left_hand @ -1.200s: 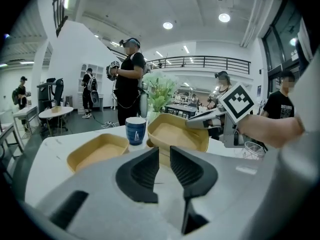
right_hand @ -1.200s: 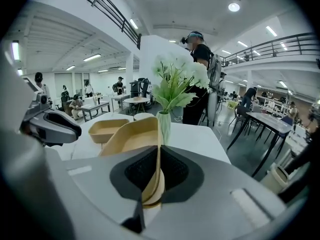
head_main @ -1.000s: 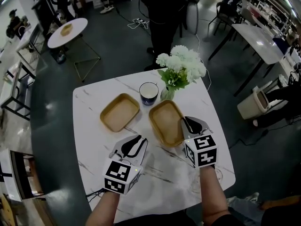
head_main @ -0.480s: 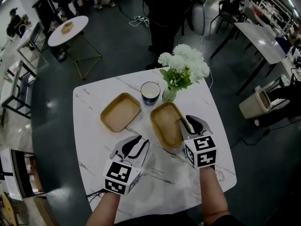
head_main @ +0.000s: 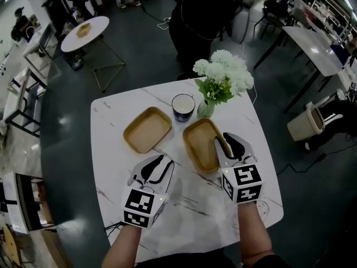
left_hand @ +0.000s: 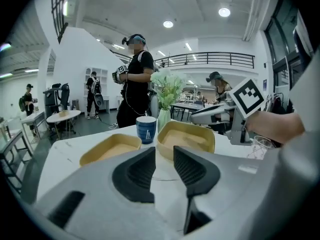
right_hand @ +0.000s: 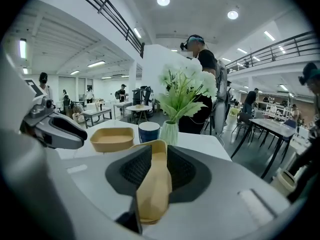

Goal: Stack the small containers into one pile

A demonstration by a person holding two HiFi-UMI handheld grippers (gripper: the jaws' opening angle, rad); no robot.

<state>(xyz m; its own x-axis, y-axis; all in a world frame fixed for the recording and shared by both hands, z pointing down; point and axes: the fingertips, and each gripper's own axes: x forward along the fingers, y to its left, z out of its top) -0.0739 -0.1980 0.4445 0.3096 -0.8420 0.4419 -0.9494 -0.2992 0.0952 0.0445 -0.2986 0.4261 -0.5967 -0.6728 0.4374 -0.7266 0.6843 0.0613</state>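
Two tan rectangular containers lie side by side on the white marble table [head_main: 111, 121]. The left container [head_main: 148, 129] [left_hand: 111, 149] [right_hand: 112, 138] is well ahead of my left gripper [head_main: 158, 163] [left_hand: 164, 151]. That gripper is open with nothing between its pads, and its jaws have just been opening. My right gripper [head_main: 231, 146] [right_hand: 158, 150] straddles the right rim of the right container [head_main: 202, 144] [left_hand: 186, 140] [right_hand: 155, 184]. Its jaws have just been opening too, and the pads now stand off the rim between them.
A blue cup [head_main: 183, 106] [left_hand: 146, 130] and a vase of white flowers [head_main: 222, 74] [right_hand: 170, 131] stand behind the containers. A clear glass [head_main: 261, 208] [left_hand: 260, 146] sits by my right wrist. A person in black stands at the table's far side.
The right gripper's jaws have spread apart around the right container's rim. The left gripper's jaws have widened a little. Both hands have stayed nearly in place.
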